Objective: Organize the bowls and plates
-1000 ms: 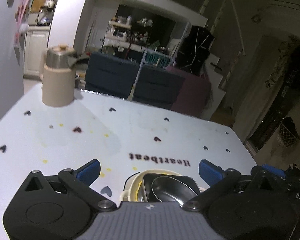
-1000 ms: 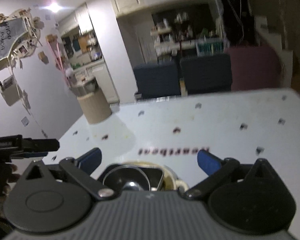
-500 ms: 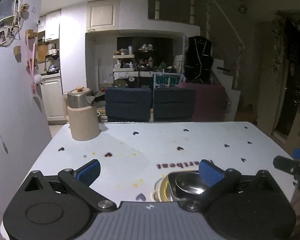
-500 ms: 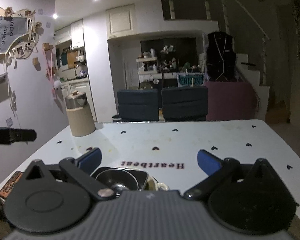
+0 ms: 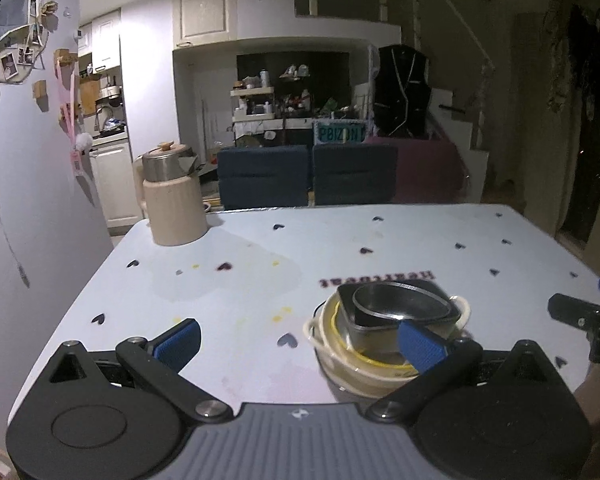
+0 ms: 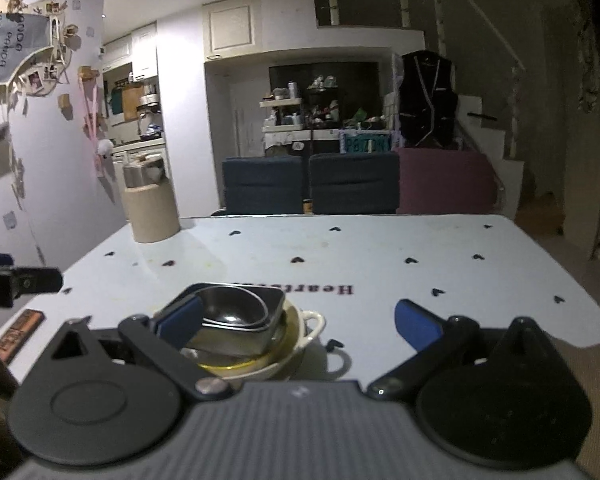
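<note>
On the table (image 5: 420, 240), nested bowls (image 5: 396, 320) look stacked; both grippers, left (image 5: 300, 340) and right (image 6: 296, 324), hang spread and empty, so withdrawal seems next.

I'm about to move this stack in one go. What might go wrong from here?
The metal bowl sits tilted in the square steel dish, inside the cream handled bowl; a lift may shift them. Both tongs, left and right, are open and hold nothing. The kettle stands far off.
</note>
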### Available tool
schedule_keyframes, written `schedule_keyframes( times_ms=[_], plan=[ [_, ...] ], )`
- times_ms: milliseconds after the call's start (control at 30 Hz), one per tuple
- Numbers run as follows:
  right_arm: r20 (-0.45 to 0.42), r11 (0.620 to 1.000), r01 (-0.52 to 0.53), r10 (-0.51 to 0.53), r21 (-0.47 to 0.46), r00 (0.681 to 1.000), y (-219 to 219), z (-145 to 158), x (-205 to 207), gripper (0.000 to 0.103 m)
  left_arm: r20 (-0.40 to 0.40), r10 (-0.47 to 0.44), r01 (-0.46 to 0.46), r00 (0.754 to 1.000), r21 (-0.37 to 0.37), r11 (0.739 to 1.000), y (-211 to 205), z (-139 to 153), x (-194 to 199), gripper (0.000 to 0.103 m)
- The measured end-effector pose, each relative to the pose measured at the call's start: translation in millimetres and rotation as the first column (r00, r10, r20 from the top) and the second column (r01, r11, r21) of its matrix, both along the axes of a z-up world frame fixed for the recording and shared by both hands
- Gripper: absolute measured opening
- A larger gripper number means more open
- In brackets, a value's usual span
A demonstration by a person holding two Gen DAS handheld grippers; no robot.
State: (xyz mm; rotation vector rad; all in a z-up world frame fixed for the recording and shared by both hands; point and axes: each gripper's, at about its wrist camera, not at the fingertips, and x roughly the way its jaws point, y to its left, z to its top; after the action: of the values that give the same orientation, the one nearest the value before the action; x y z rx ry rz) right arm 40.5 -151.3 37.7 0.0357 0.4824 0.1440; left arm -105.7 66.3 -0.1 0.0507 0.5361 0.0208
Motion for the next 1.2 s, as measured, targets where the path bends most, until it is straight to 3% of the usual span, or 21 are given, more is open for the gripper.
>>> schedule_keyframes(
  times_ms=[300,1200],
  plan=[
    [-0.005,0.999,0.002,-0.003,-0.041,1.0,-2,-16,-5,0.103,-0.023,-0.001,0.002,1.0,0.028,1.0,-8,-17,-4,0.103],
    [-0.022,0.999,0.004,-0.005,-0.047,1.0,-7,-22,-5,0.103,-0.022,-0.018,0.018,1.0,0.017,1.0,-12,-22,-5,0.103]
  ],
)
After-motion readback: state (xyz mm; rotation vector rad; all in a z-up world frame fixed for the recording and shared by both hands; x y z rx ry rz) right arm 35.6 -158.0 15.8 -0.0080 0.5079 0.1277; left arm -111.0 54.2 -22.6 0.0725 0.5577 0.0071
